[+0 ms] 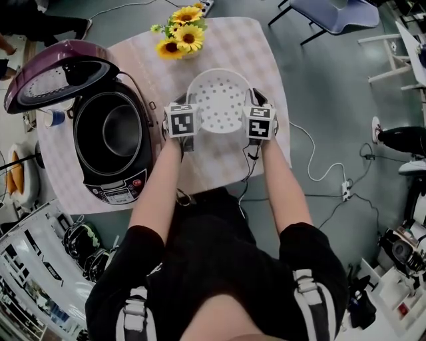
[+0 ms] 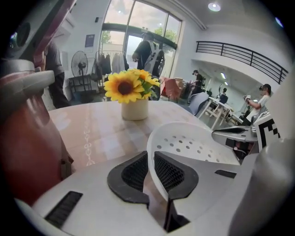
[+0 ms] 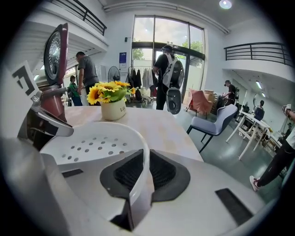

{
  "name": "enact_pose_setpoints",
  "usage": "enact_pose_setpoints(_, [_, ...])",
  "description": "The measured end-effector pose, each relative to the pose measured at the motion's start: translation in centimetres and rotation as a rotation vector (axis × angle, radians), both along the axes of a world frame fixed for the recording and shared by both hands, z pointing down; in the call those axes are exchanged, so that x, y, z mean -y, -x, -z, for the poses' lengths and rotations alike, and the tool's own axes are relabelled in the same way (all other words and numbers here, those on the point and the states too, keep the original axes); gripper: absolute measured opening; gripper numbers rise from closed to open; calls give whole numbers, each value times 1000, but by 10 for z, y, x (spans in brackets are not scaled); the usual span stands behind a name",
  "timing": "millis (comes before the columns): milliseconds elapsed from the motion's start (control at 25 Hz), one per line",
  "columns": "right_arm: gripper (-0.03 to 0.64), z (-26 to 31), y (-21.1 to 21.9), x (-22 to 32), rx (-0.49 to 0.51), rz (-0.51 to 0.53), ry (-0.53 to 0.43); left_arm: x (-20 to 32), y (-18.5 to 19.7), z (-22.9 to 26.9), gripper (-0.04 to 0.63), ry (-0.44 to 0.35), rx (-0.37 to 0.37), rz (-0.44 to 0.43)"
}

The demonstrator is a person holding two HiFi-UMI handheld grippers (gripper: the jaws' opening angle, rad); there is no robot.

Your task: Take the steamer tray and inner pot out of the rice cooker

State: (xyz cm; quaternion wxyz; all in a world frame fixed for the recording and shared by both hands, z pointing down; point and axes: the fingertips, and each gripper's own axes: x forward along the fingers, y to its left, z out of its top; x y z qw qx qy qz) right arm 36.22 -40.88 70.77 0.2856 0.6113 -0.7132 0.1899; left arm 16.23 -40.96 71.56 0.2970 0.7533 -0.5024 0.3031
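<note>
The white perforated steamer tray (image 1: 220, 101) is low over the table, right of the cooker, held by both grippers. My left gripper (image 1: 184, 118) is shut on its left rim, and the rim (image 2: 152, 154) runs between the black pads. My right gripper (image 1: 256, 114) is shut on the right rim (image 3: 144, 161). The rice cooker (image 1: 110, 136) stands at the table's left with its purple lid (image 1: 56, 73) raised. Its dark inner pot (image 1: 120, 130) sits inside the cooker body.
A vase of sunflowers (image 1: 180, 34) stands at the table's far edge, just beyond the tray. A power cord (image 1: 319, 170) trails over the floor to the right. A grey chair (image 1: 329, 16) stands at the far right. Shelving with gear (image 1: 40, 266) lies at the lower left.
</note>
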Motion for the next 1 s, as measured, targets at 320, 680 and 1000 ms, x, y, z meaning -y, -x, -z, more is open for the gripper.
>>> enact_pose_setpoints(320, [41,-11,-4,10,-11,6,48,12,0,-19,38,55,12,8])
enact_pose_setpoints(680, [73,11,-2,10,16,-36,31,11,9,10,108,-44,94,69])
enact_pose_setpoints(1000, [72,163,39,-13,132,-31,-296,-12,-2,150,121,-364,-53,-34])
